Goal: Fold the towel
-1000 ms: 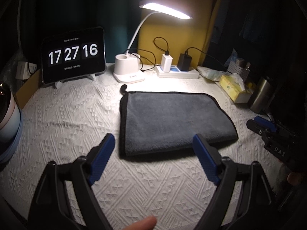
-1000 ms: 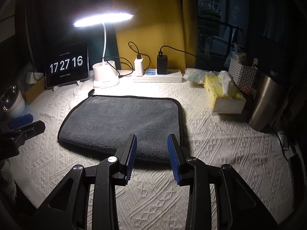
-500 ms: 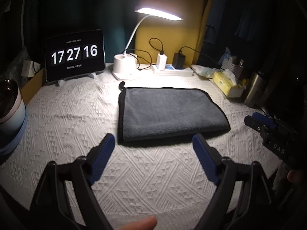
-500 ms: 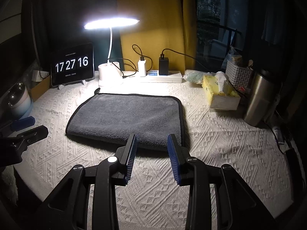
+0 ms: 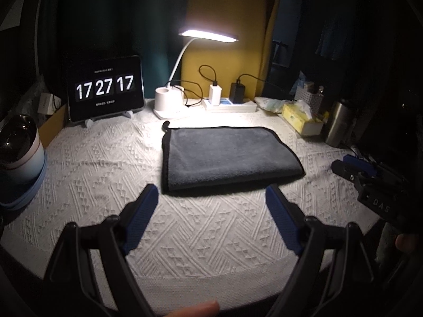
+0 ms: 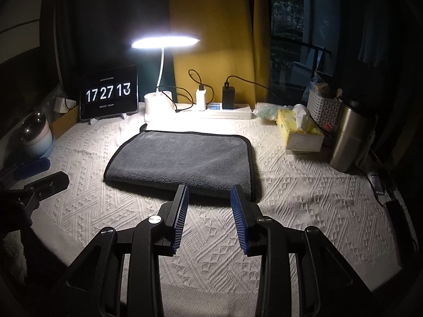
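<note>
A grey towel (image 5: 227,155) with black edging lies folded flat on the white textured tablecloth (image 5: 105,163); it also shows in the right wrist view (image 6: 185,158). My left gripper (image 5: 211,192) is wide open and empty, hovering short of the towel's near edge. My right gripper (image 6: 208,192) is open with a narrower gap and empty, just short of the towel's near right corner. The right gripper shows at the right of the left wrist view (image 5: 351,166); the left gripper shows at the left of the right wrist view (image 6: 39,174).
At the back stand a lit desk lamp (image 5: 169,100), a tablet clock (image 5: 105,87), a power strip (image 5: 230,105). A tissue box (image 6: 298,132), steel flask (image 6: 349,137) and basket (image 6: 325,108) are on the right. A round container (image 5: 18,150) is on the left.
Both grippers have pulled back from the towel toward the table's front edge. The towel has not moved. The clock went from 16 to 17.
</note>
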`<state>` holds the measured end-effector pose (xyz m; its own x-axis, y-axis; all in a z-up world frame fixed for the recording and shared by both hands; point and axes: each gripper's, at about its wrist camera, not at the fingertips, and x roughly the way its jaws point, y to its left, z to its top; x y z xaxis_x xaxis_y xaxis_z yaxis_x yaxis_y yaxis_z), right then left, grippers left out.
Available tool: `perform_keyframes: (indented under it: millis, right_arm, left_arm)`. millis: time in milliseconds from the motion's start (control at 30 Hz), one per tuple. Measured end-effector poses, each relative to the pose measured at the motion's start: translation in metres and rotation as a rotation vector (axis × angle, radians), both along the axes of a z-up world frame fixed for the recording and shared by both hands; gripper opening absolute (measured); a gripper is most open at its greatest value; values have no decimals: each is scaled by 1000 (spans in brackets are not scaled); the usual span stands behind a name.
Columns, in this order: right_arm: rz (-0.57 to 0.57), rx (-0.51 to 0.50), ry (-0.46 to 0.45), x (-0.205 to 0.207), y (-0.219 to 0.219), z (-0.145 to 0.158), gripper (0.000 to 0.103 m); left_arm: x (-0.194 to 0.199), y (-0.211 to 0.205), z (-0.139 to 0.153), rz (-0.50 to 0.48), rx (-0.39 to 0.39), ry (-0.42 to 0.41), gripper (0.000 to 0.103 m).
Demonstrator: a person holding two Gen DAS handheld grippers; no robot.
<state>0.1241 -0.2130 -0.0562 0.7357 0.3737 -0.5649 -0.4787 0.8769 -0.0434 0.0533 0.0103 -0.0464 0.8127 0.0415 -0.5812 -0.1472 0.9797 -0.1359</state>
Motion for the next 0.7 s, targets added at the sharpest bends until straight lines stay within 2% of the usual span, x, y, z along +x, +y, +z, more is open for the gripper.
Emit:
perform_keyframes:
  millis: [333,700]
  right_arm:
    - [-11,9,-32,-31,-11,11,35]
    - [5,27,-83,-65,-14,28,35]
  left_arm:
    - [-25,-7,8,-18,15,-44,84]
    - [-52,-9,26,-26,28,-130,84]
